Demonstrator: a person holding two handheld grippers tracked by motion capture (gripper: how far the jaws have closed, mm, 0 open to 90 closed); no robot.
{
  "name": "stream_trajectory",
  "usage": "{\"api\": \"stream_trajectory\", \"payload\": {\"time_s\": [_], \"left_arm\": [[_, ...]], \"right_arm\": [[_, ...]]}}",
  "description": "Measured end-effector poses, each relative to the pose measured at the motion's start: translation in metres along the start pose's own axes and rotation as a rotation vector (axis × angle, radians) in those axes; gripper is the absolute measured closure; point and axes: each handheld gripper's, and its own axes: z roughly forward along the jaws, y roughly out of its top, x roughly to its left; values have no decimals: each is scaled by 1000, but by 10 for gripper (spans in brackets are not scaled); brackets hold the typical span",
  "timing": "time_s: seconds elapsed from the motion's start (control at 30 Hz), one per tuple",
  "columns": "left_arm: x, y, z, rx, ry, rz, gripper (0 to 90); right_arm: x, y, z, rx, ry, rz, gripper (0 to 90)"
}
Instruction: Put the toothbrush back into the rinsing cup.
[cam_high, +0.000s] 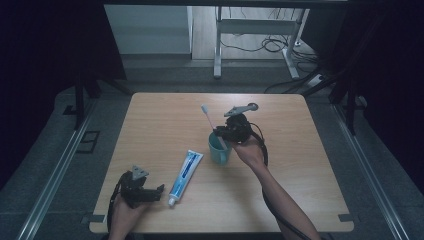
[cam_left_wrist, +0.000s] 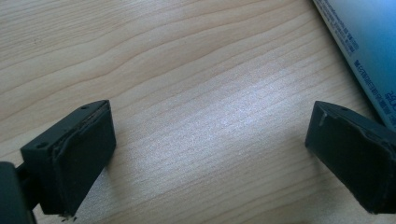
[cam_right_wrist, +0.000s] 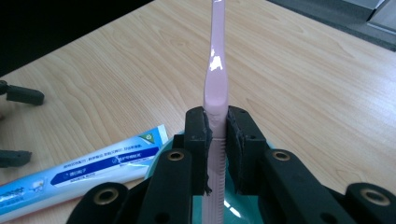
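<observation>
My right gripper (cam_high: 220, 133) is shut on a pink toothbrush (cam_high: 208, 119), whose handle stands clamped between the jaws (cam_right_wrist: 215, 88) with its lower end inside a teal cup (cam_high: 219, 149). The cup's rim (cam_right_wrist: 161, 154) shows just behind the jaws. A blue and white toothpaste tube (cam_high: 185, 171) lies flat on the wooden table (cam_high: 300, 150), left of the cup, and its side (cam_right_wrist: 93, 170) also crosses the right gripper view. My left gripper (cam_high: 159, 190) rests open near the table's front left, its jaws wide apart over bare wood (cam_left_wrist: 210, 140), with the tube's edge (cam_left_wrist: 369, 51) just beyond one jaw.
The table's front edge (cam_high: 220, 231) lies close to my left hand. Beyond the far edge stand a white desk frame (cam_high: 260, 35) and cables on the floor. Dark curtains flank both sides.
</observation>
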Motion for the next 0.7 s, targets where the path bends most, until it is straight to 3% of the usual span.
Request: {"api": "stream_trajectory", "payload": {"time_s": [0.7], "left_arm": [[0,0,0,0,0,0,19]], "right_arm": [[-3,-21,18,44,6,25,778]]}}
